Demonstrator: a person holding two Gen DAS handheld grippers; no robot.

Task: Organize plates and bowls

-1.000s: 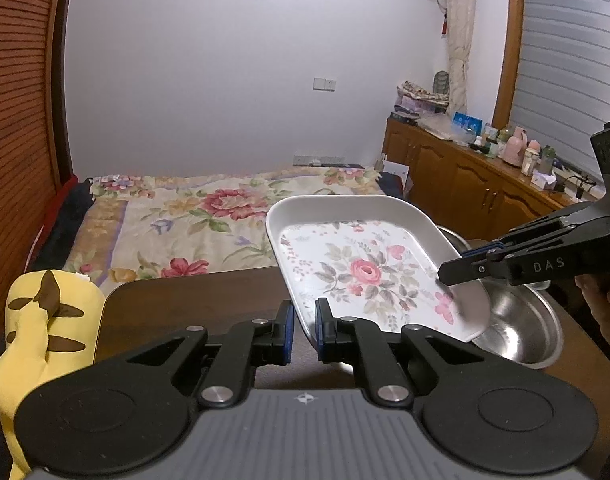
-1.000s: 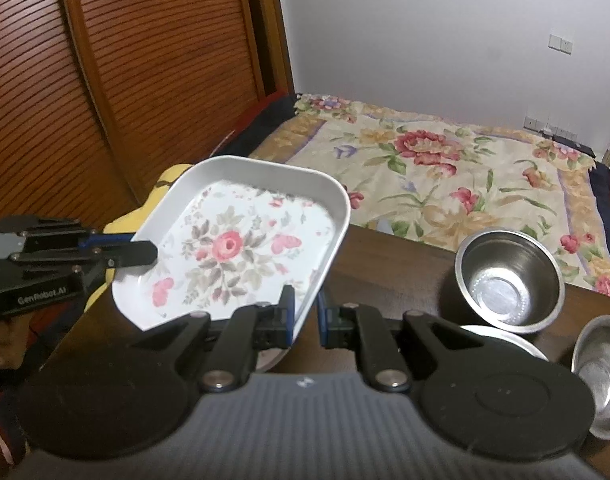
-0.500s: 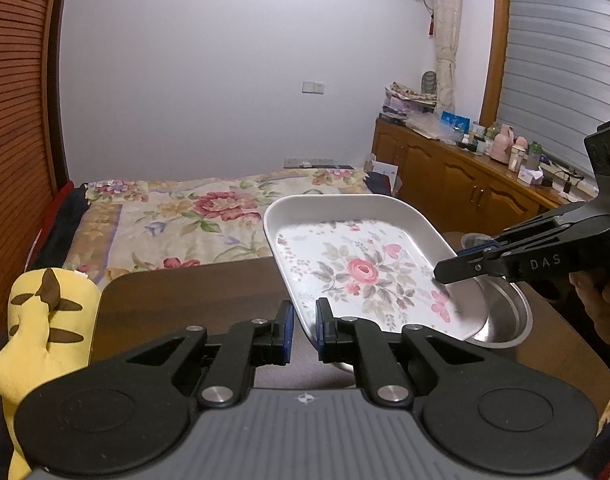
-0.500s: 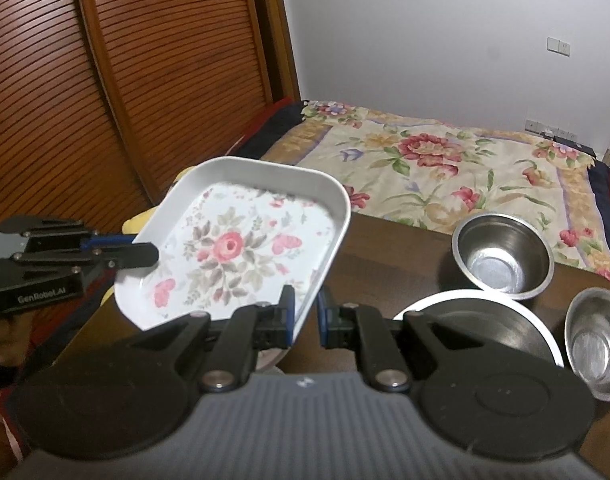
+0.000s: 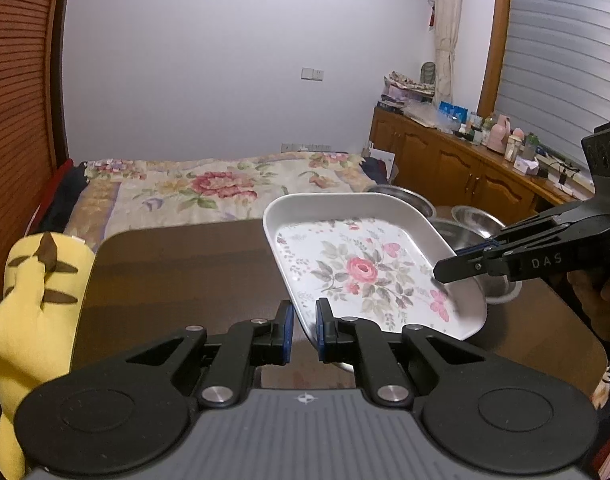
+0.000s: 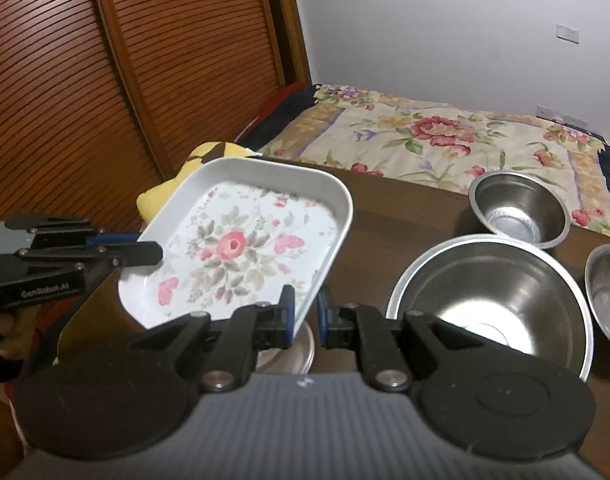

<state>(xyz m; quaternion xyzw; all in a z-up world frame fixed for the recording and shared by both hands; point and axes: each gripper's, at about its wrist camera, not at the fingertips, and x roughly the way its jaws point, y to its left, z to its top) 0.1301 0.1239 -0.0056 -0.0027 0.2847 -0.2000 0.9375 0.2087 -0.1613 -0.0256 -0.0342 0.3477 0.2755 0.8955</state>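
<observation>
Left wrist view first: compared with a second ago, the floral plate (image 5: pixel 369 268) sat lower in the picture and closer over the dark wooden surface (image 5: pixel 177 268), and more of the steel bowls behind it had come into sight, where earlier only one showed. The left gripper (image 5: pixel 303 326) pointed forward and downward, its jaws clamped narrow on the plate's near rim. From the right edge the right gripper (image 5: pixel 445 274) reached in nearly level, a hand (image 5: pixel 597 292) behind it, jaws pinched on the plate's far right rim. The plate hung tilted between the two, above the surface. A yellow plush toy (image 5: pixel 33 292) sat at the surface's left end, the flowered bed (image 5: pixel 209 188) beyond.

Right wrist view: the surface filled more of the frame than before, and the large steel bowl (image 6: pixel 489 304), barely visible a second ago, lay fully in sight at the right. The right gripper (image 6: pixel 305 312) angled down, jaws closed on the plate's (image 6: pixel 241 248) near right edge. The left gripper (image 6: pixel 155 252) came in from the left, gripping the opposite rim. A deep steel bowl (image 6: pixel 519 208) stood behind the large one, a third bowl (image 6: pixel 609 296) at the right edge, and another dish (image 6: pixel 293 354) lay under the plate; whether they touched I could not tell.
</observation>
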